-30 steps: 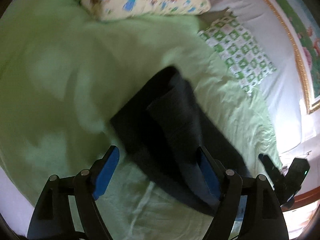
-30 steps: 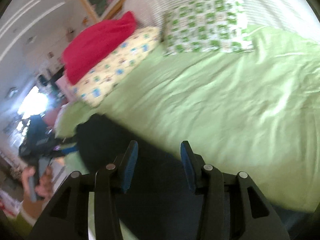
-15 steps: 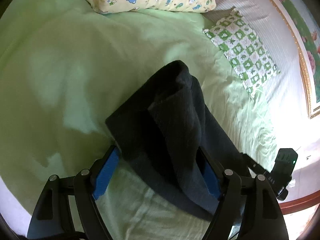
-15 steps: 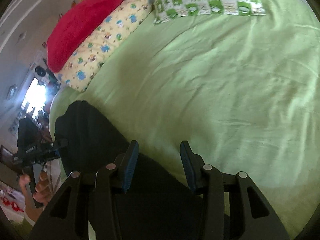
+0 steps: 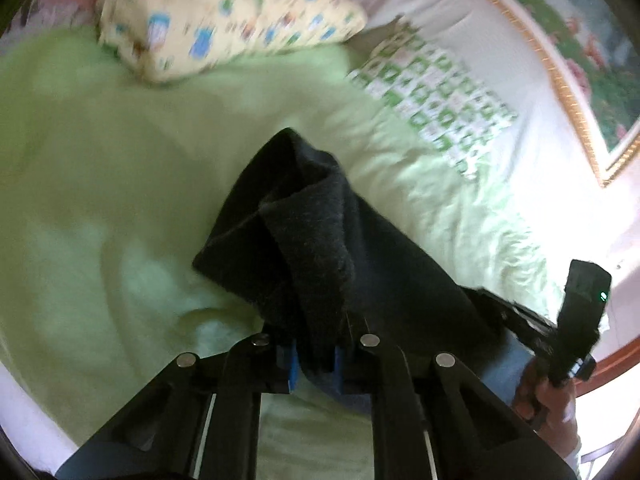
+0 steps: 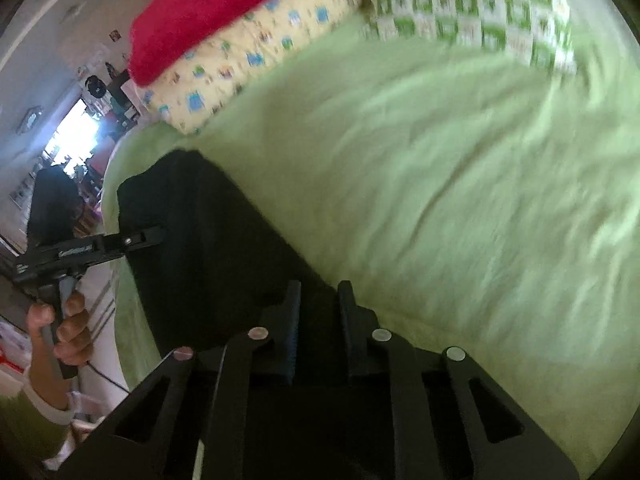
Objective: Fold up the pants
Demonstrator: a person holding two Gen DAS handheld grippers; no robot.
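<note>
Dark charcoal pants (image 5: pixel 320 236) lie partly folded on a light green bedspread (image 5: pixel 100 184). My left gripper (image 5: pixel 316 364) is shut on the pants' near edge, with cloth bunched between the blue pads. In the right wrist view the pants (image 6: pixel 208 240) stretch away to the left. My right gripper (image 6: pixel 318 320) is shut on the pants' near end. The left gripper (image 6: pixel 156 234) also shows there at the pants' far side, held by a hand. The right gripper's body (image 5: pixel 580 320) shows at the right of the left wrist view.
A yellow cartoon-print pillow (image 5: pixel 224 24) with a red blanket (image 6: pixel 216 8) on it, and a green-checked pillow (image 5: pixel 436 96), lie at the head of the bed. A gold-framed picture (image 5: pixel 568 60) hangs on the wall. The bed's wooden edge (image 5: pixel 616 360) is at right.
Both grippers were open over the pants and have closed on the cloth. The pants' near edge is now bunched and pulled up between the left fingers.
</note>
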